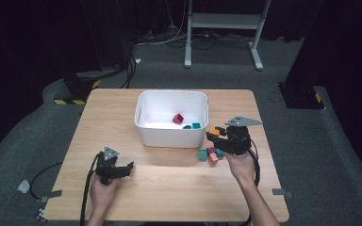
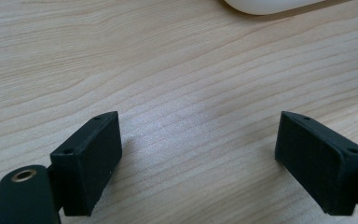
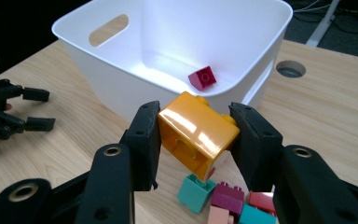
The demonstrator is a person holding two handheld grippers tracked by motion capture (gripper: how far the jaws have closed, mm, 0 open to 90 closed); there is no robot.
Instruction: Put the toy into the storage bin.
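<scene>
Clamping orange brick (image 3: 198, 136): right gripper (image 3: 196, 140) | left gripper (image 2: 198, 154): wide, empty

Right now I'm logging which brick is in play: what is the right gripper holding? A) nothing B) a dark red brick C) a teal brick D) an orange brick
D: in the right gripper view the right gripper has its jaws shut on the orange brick, lifted above the loose bricks beside the white bin.

Black two-jaw left gripper (image 1: 128, 166), right gripper (image 1: 212, 135), grey three-cornered plates, brass-ringed screw holes, black trailing cables
</scene>
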